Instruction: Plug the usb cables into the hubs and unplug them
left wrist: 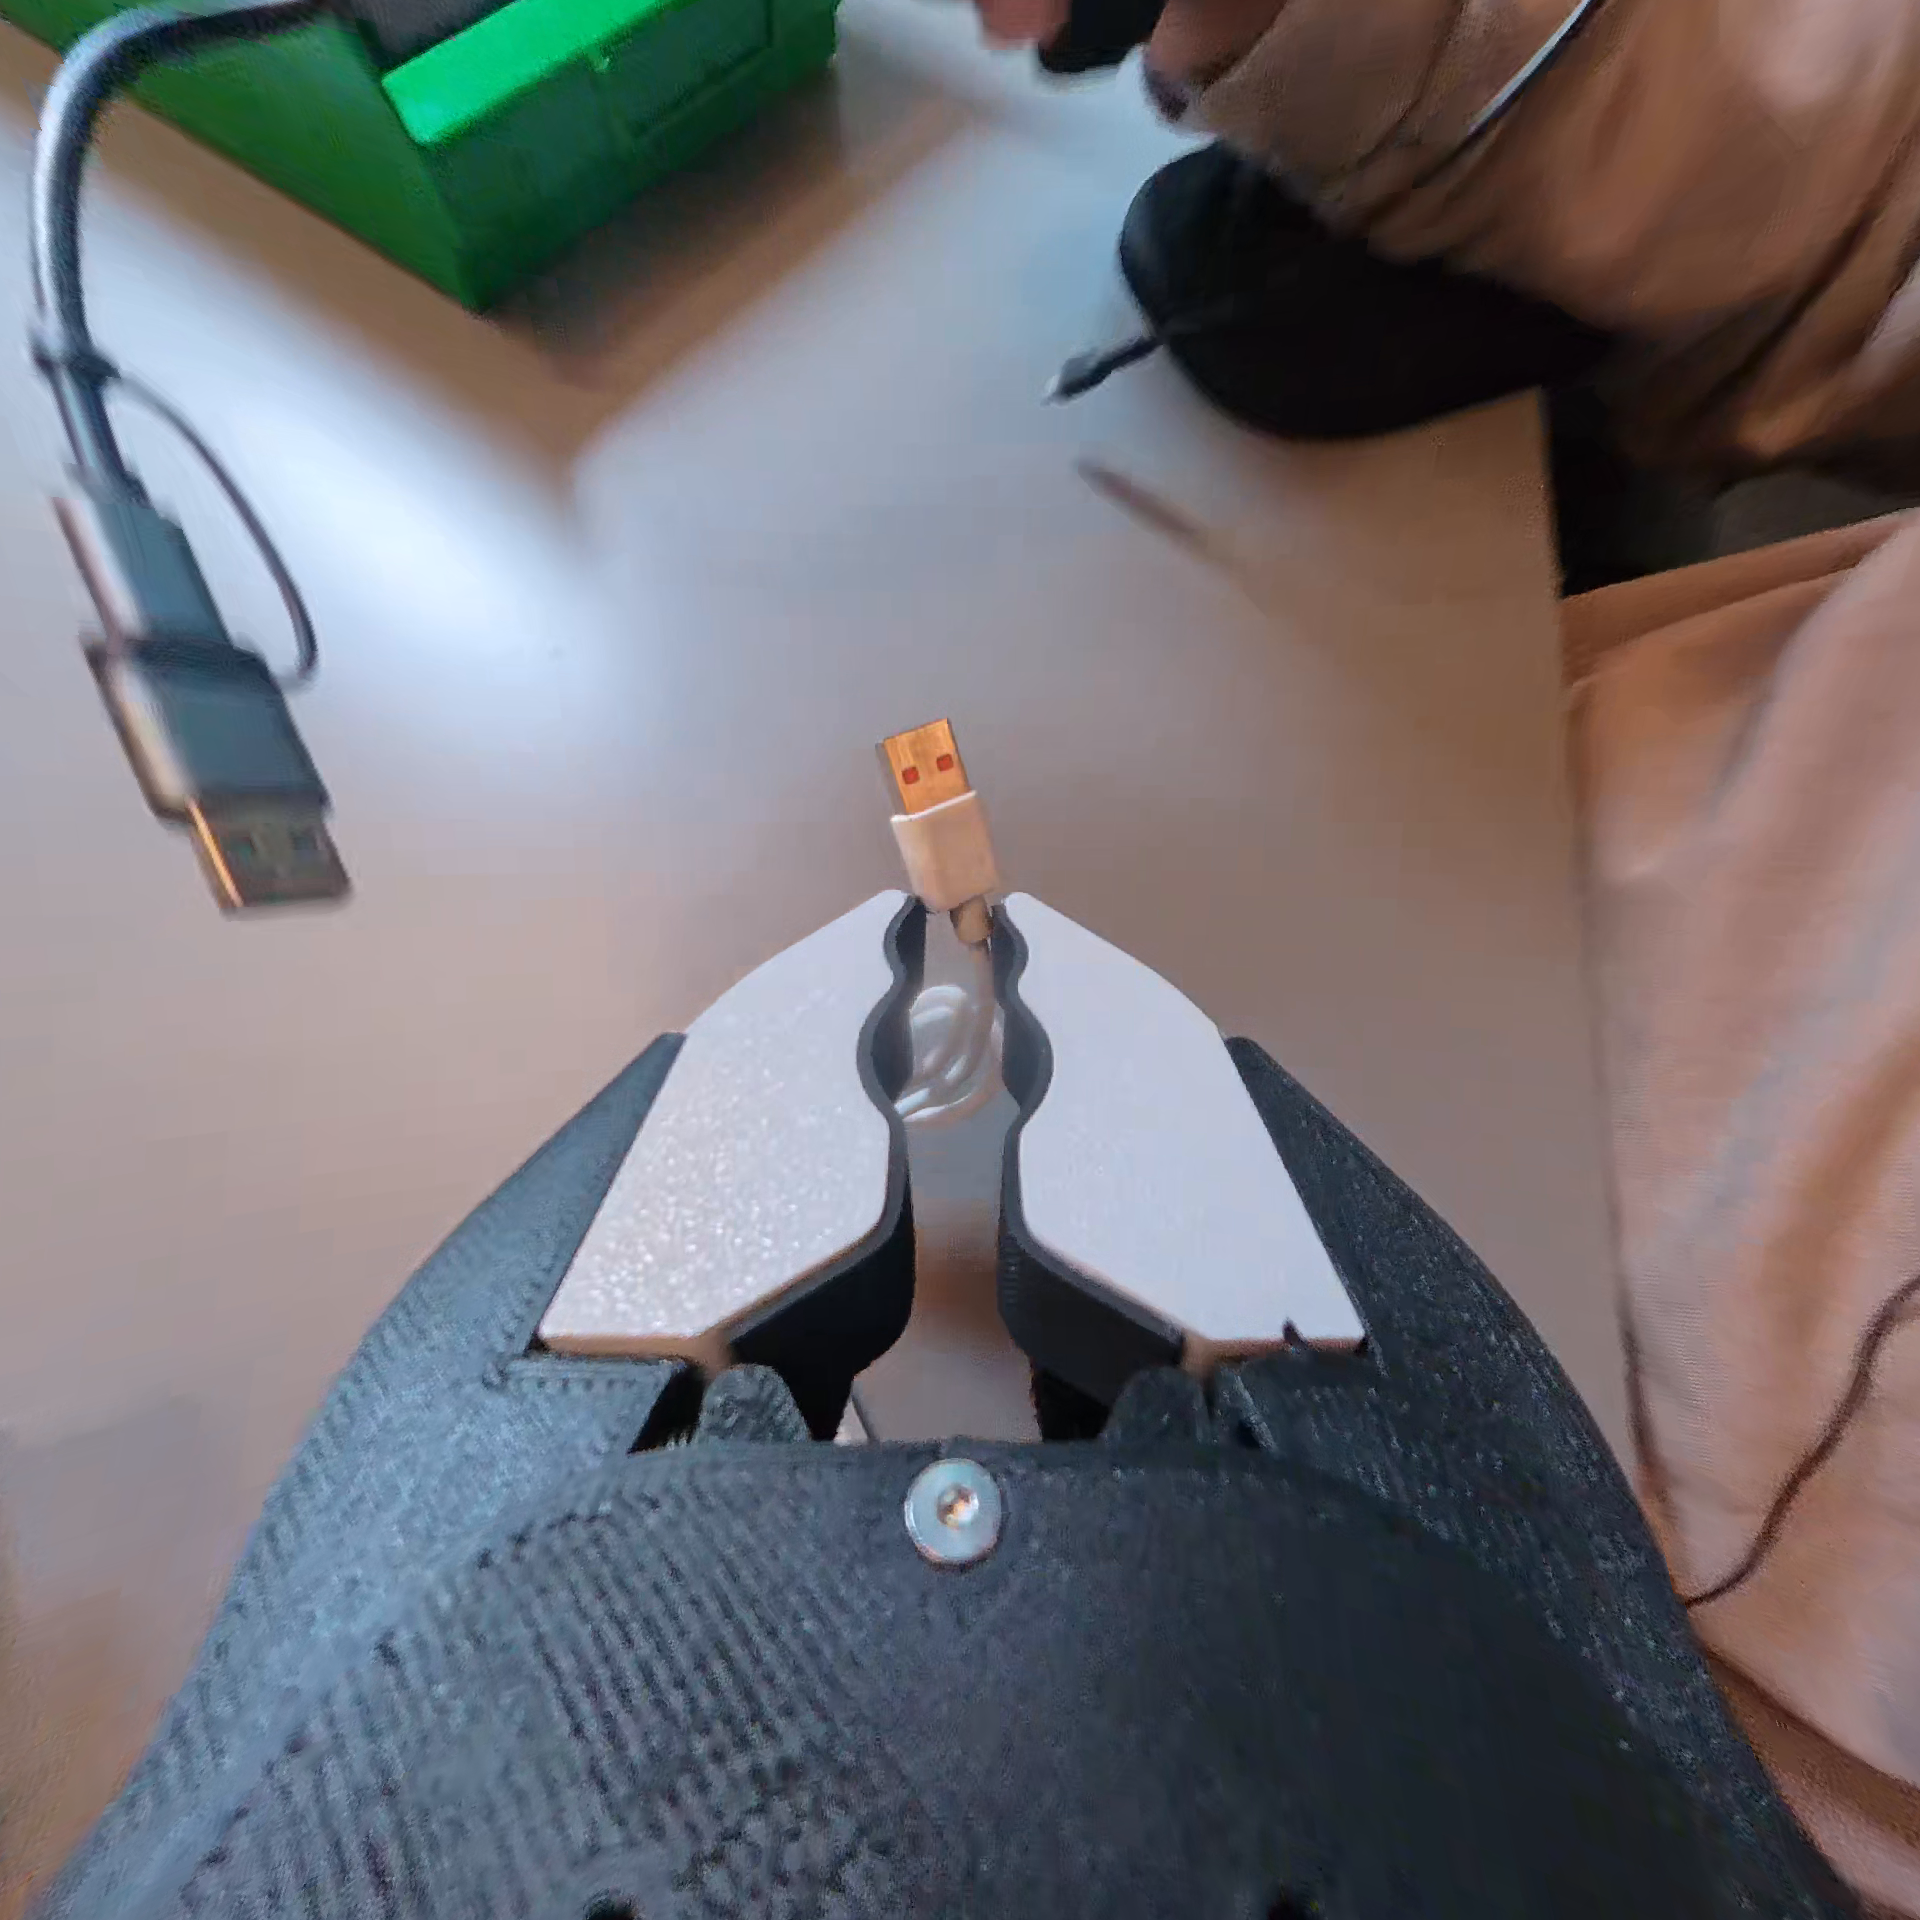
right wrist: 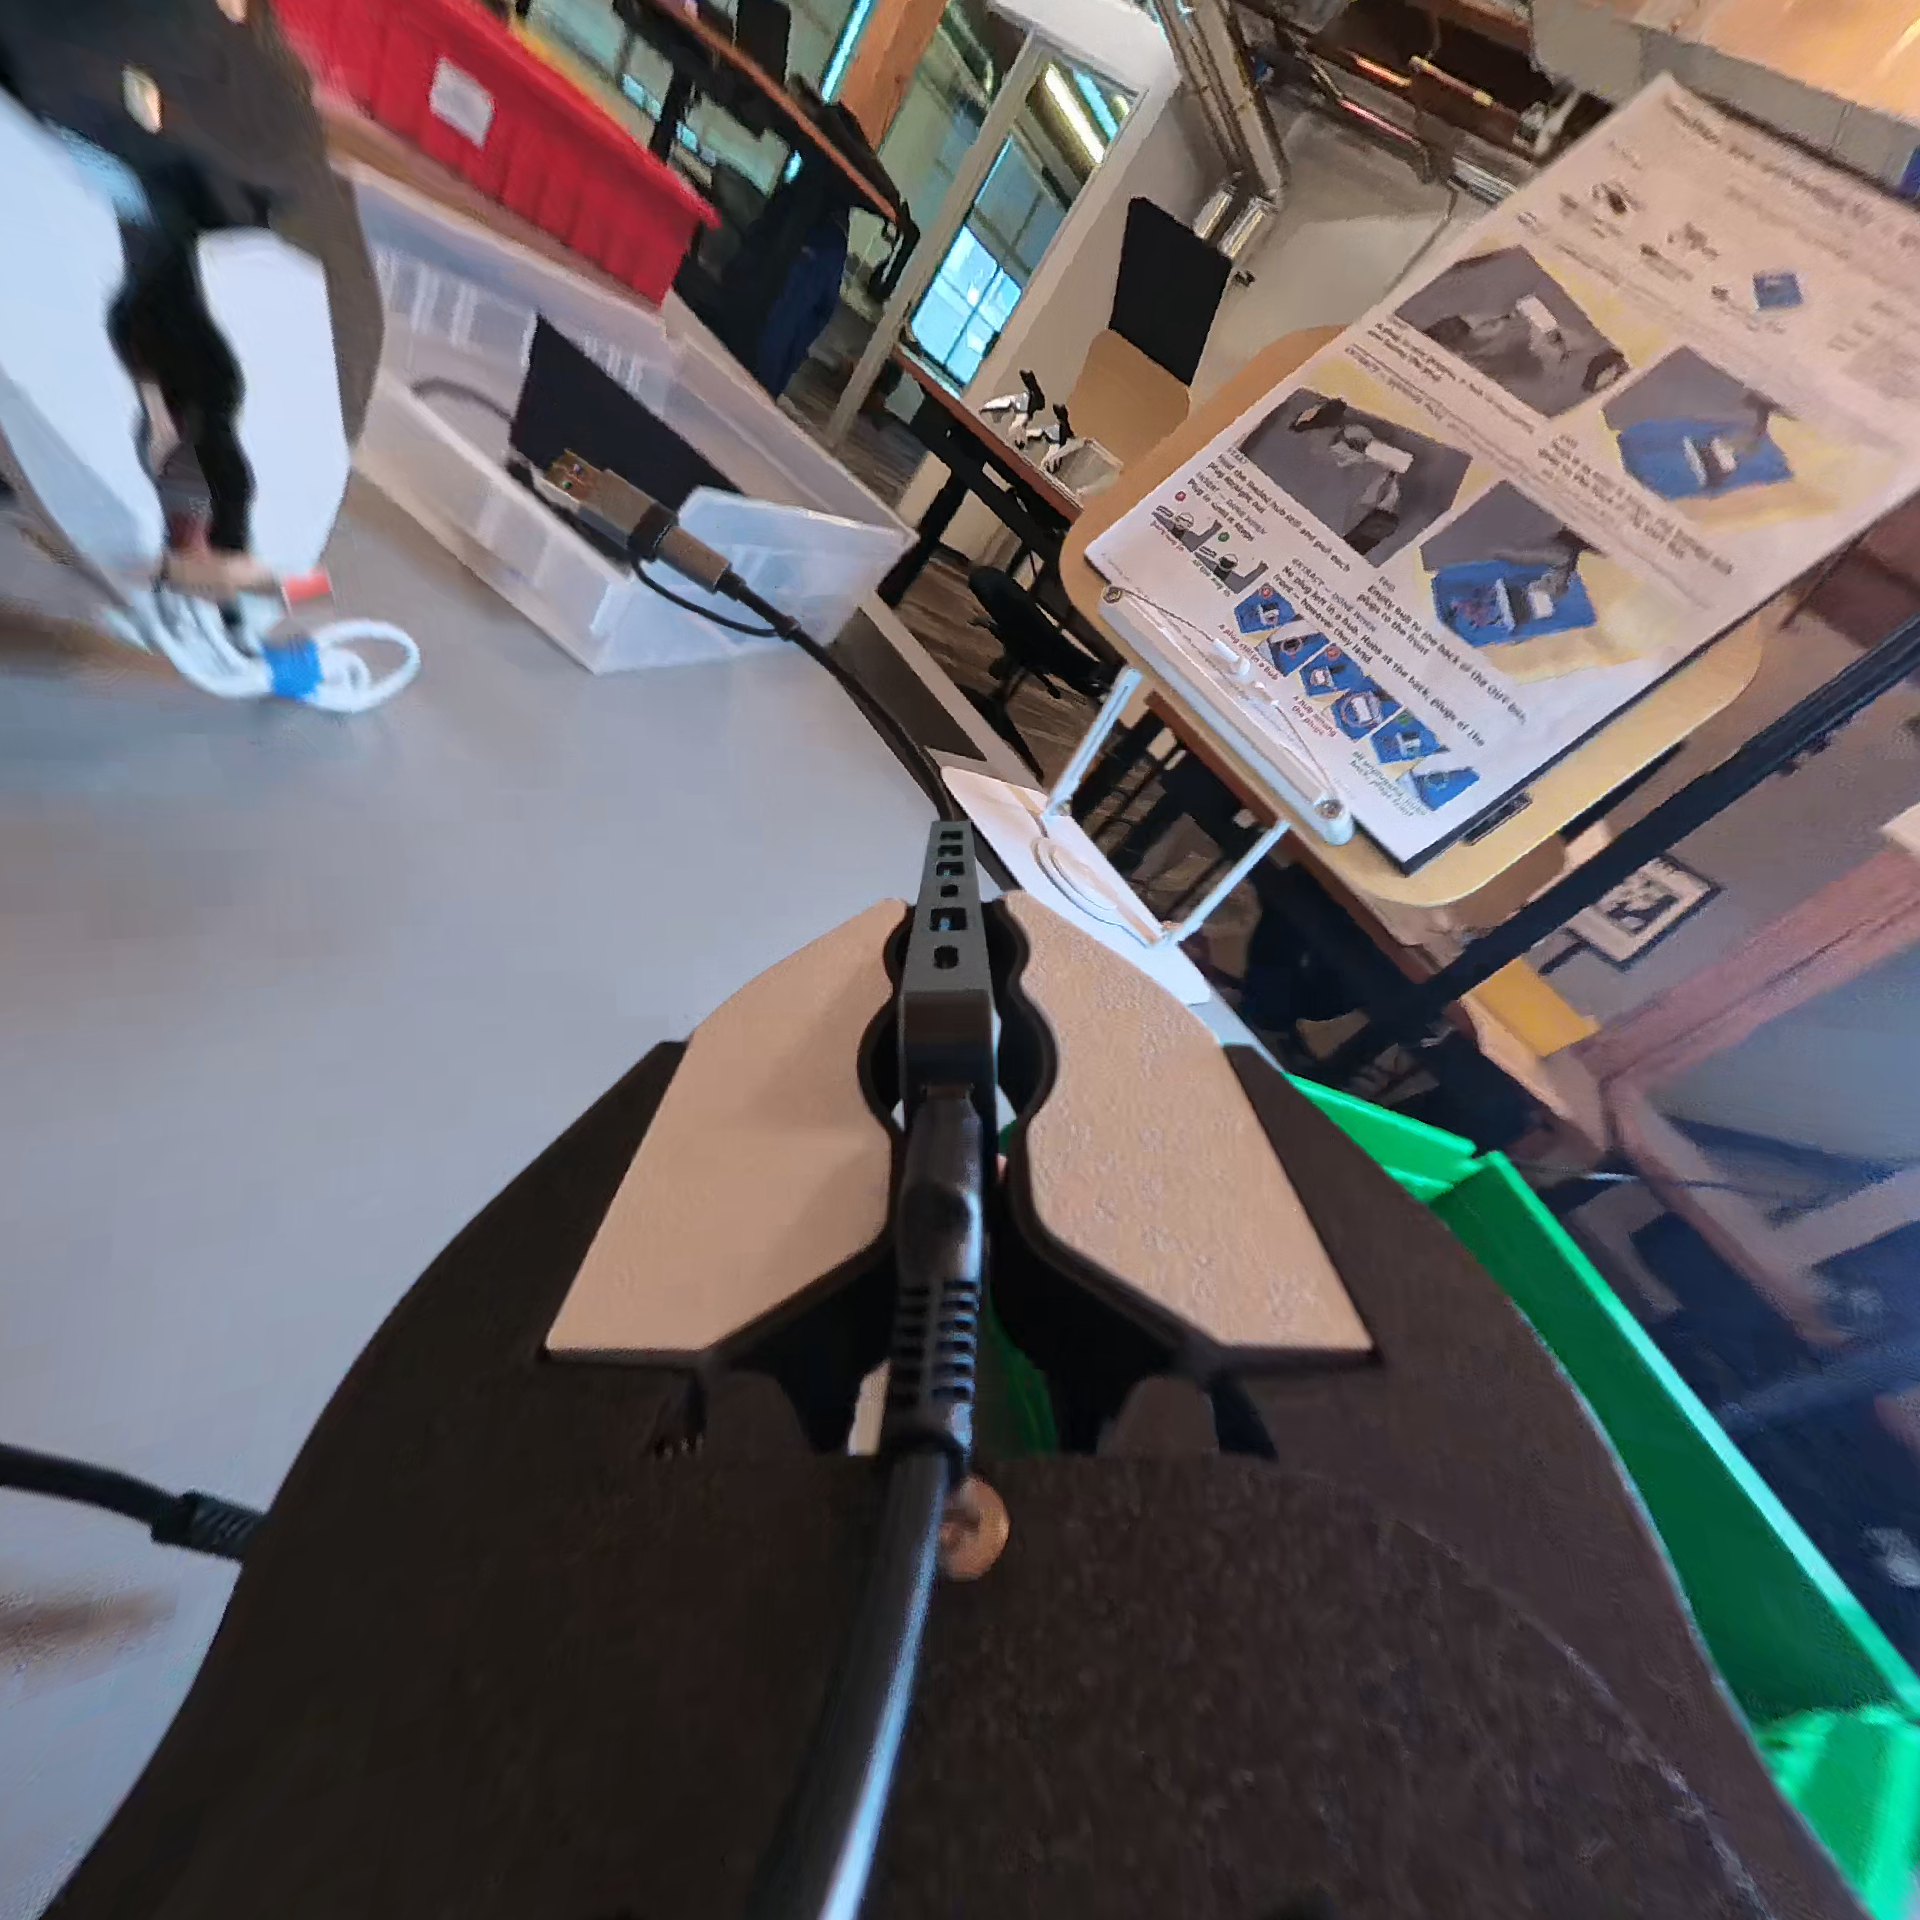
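Note:
In the left wrist view my left gripper (left wrist: 961, 914) is shut on a white USB cable, right behind its plug (left wrist: 935, 821). The plug has an orange tongue and sticks out past the fingertips, above the table. A dark USB plug with a tethered adapter (left wrist: 208, 748) hangs blurred at the left. In the right wrist view my right gripper (right wrist: 948, 925) is shut on a slim black hub (right wrist: 943, 914), held on edge with ports facing up. A black cable (right wrist: 935, 1226) is plugged into its near end. The hub's own lead curves away to the dangling dark plug (right wrist: 623, 509). The left gripper (right wrist: 208, 582) shows far left with the coiled white cable (right wrist: 332, 665).
A green bin (left wrist: 468, 156) stands at the far side of the grey table (left wrist: 727, 520), and shows at lower right (right wrist: 1662, 1403). A clear plastic box (right wrist: 623, 582) and a red crate (right wrist: 499, 125) stand behind. An instruction sheet on a stand (right wrist: 1507, 468) is at right. A person in tan clothing (left wrist: 1714, 831) sits at right. The left gripper's tips are roughly 20 centimeters from the right gripper's.

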Demonstrator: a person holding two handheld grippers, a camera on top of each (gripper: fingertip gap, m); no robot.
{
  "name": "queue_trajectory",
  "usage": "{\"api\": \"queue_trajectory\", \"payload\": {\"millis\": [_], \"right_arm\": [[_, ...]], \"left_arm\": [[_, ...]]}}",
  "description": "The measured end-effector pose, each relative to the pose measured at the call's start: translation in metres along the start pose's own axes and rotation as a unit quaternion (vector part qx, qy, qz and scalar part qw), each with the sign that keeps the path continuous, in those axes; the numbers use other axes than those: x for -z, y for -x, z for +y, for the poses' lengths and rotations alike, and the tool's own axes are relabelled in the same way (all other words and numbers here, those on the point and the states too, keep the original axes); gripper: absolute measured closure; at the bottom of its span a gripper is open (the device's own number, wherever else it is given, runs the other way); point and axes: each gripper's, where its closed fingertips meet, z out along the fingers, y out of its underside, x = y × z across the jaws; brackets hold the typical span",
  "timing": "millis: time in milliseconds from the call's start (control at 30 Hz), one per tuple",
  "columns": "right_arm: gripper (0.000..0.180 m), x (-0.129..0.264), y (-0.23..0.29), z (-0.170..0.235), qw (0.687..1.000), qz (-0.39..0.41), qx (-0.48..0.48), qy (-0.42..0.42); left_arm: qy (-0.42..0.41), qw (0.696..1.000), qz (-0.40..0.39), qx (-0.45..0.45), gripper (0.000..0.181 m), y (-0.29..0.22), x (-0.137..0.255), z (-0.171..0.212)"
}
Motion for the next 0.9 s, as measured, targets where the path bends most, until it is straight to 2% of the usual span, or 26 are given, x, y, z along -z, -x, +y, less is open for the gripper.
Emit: {"api": "queue_trajectory", "payload": {"millis": [200,467,600,900], "right_arm": [[0.168,-0.011,0.035,-0.001,0.981,-0.001,0.194,0.032],[0.168,-0.018,0.070,-0.005,0.961,-0.026,0.273,0.023],[0.168,-0.020,0.075,-0.001,0.950,-0.023,0.309,0.030],[0.168,-0.021,0.077,-0.002,0.939,-0.012,0.342,0.035]], "left_arm": [[-0.007,0.996,0.089,0.026,0.168,-0.032,-0.001,-0.037],[0.064,0.968,0.211,0.118,0.168,-0.044,-0.035,-0.065],[0.099,0.961,0.216,0.143,0.168,-0.033,-0.046,-0.071],[0.213,0.953,0.184,0.114,0.169,-0.026,-0.048,-0.064]]}}
